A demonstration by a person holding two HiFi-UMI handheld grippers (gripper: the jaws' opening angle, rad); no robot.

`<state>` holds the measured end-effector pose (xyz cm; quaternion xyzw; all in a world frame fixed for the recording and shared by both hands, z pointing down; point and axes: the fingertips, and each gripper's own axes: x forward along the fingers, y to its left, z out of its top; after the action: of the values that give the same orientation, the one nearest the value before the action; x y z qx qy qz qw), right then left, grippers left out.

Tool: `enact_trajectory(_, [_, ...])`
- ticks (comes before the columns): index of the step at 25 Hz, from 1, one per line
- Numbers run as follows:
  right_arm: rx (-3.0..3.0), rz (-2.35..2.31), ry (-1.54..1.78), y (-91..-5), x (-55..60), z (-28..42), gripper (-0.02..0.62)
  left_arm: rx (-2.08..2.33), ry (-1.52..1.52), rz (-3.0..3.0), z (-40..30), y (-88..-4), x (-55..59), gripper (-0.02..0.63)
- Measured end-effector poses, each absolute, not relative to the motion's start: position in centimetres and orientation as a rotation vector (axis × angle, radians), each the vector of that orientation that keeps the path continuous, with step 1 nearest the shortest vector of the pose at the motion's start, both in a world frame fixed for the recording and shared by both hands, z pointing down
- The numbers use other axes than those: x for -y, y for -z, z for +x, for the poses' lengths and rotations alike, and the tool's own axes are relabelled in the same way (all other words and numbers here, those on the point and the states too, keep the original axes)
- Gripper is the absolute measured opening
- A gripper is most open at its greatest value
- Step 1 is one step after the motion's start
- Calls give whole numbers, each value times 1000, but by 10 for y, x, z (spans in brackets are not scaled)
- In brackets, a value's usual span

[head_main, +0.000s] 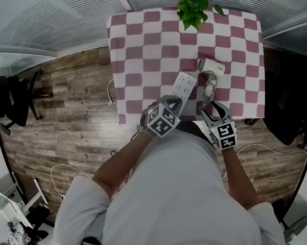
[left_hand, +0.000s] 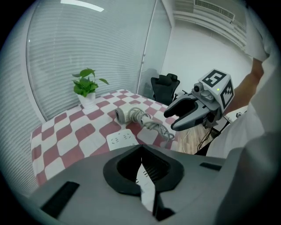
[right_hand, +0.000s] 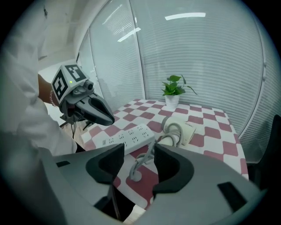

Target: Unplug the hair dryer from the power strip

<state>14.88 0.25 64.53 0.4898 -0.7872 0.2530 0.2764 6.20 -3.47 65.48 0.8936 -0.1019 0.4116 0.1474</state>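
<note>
Grippers both slant down over the near edge of the table (head_main: 130, 47), each on a bare forearm stretched forward from the body. Left gripper (head_main: 179, 102) has its jaws pressed together, with nothing in them. Right gripper (head_main: 211, 104) has its jaws spread wide and empty, above the cord (head_main: 209, 89) and apart from it. Strip (head_main: 185, 84) lies at 1 o'clock of the left gripper. Dryer (head_main: 212, 69) lies at 12 o'clock of the right gripper, just beside the strip; the cord end rests on the cloth. Plant (head_main: 193, 8) stands at the far edge, at 12 o'clock.
</note>
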Motion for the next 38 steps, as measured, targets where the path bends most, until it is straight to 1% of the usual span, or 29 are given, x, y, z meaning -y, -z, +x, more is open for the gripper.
enact_trajectory(3, [2150, 1367, -675, -625, 6, 147, 215, 333, -1080, 2640, 67, -632, 39, 31])
enact_trajectory(7, [2221, 1431, -663, -590, 18, 142, 153, 381, -887, 2686, 75, -595, 44, 31])
enact_trajectory(10, [2288, 1446, -653, -560, 26, 134, 91, 399, -747, 2712, 81, -562, 48, 29])
enact_trajectory(13, [2343, 1452, -627, -531, 33, 125, 68, 397, -642, 2727, 84, -533, 50, 29])
enact_trajectory(22, [2441, 1526, -622, -445, 46, 108, 38, 417, -387, 2781, 84, -447, 57, 29])
enact_trajectory(30, [2531, 1563, -533, -370, 51, 101, 32, 425, -187, 2812, 78, -373, 60, 29])
enact_trajectory(34, [2567, 1563, -497, -343, 51, 94, 31, 428, -120, 2821, 75, -346, 60, 29])
enact_trajectory(38, [2578, 1563, -433, -328, 49, 91, 31, 426, -98, 2828, 76, -335, 57, 29])
